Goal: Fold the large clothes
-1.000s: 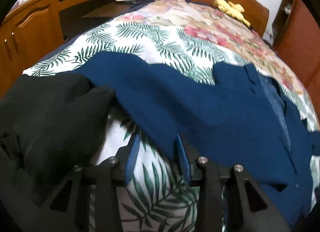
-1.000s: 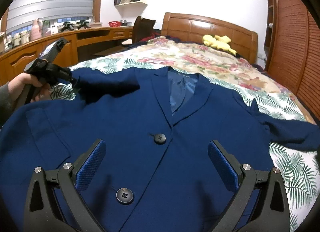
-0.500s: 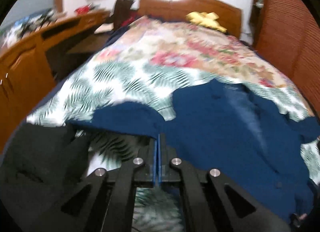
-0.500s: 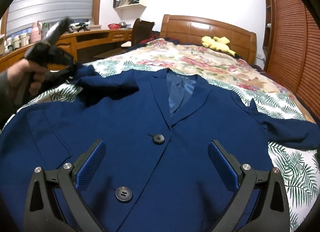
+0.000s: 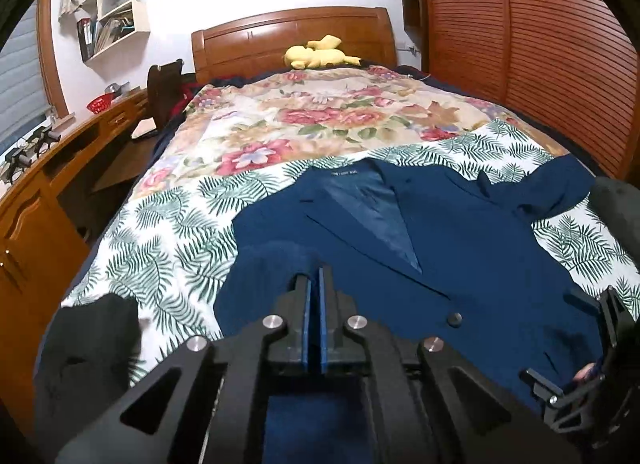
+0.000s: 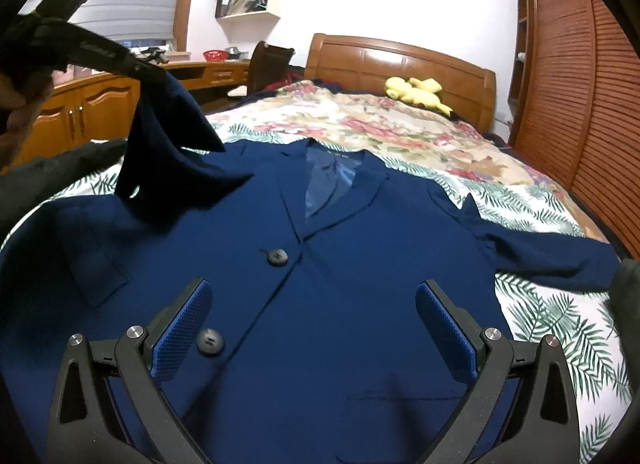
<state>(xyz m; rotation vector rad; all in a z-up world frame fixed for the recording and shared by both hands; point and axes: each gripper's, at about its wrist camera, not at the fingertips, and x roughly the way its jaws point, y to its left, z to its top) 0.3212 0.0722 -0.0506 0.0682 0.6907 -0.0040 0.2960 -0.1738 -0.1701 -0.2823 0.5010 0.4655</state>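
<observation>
A blue jacket (image 6: pixel 360 304) lies flat on the bed (image 6: pixel 560 328), front up, buttoned. The left gripper (image 6: pixel 132 64) is up in the air, pinching one sleeve (image 6: pixel 168 152). The right gripper (image 6: pixel 314 328) hangs low over the jacket, fingers wide apart.

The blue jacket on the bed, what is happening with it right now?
A person with a gripper in each hand is folding the navy jacket spread on the bed. The left gripper is shut on the jacket's sleeve, held raised above the jacket's front. The right gripper hovers open over the buttons, holding nothing.
</observation>
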